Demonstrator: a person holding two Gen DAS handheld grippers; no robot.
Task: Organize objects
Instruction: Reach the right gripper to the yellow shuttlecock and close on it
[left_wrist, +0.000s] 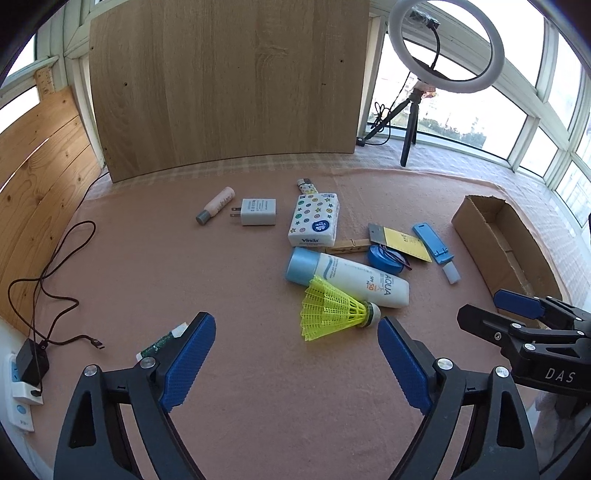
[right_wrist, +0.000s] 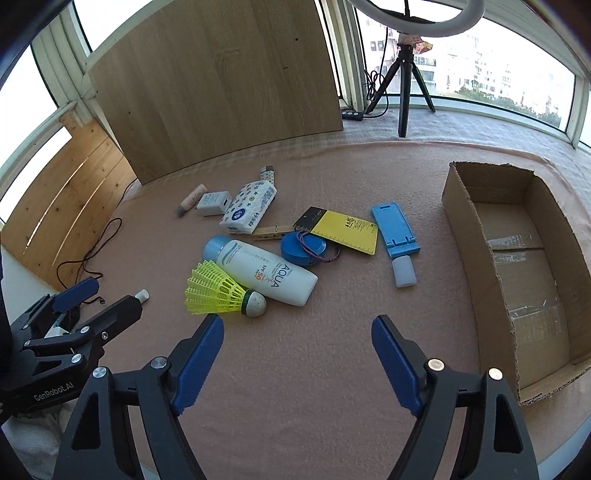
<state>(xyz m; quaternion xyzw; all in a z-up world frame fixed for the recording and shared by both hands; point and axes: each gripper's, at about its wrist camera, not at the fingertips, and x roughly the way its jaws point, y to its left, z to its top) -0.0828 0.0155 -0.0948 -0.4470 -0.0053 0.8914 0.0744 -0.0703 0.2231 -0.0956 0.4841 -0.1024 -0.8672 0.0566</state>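
Note:
A pink cloth (left_wrist: 155, 266) carries loose items: a yellow shuttlecock (left_wrist: 332, 310) (right_wrist: 218, 293) leaning on a white sunscreen bottle (left_wrist: 351, 277) (right_wrist: 262, 269), a tissue pack (left_wrist: 314, 219), a white charger (left_wrist: 256, 212), a pink tube (left_wrist: 216, 206), a clothes peg (left_wrist: 349, 245), a blue round tin (right_wrist: 303, 249), a yellow card (right_wrist: 343, 230) and a blue stand (right_wrist: 395, 230). An open cardboard box (right_wrist: 461, 229) lies at the right. My left gripper (left_wrist: 295, 328) is open just short of the shuttlecock. My right gripper (right_wrist: 298, 326) is open over bare cloth, holding nothing.
A wooden panel (left_wrist: 229, 85) stands at the back, and a ring light on a tripod (left_wrist: 410, 122) at the back right. A dark cable (left_wrist: 55, 280) runs to a power strip (left_wrist: 22, 391) on the left. Windows surround the cloth.

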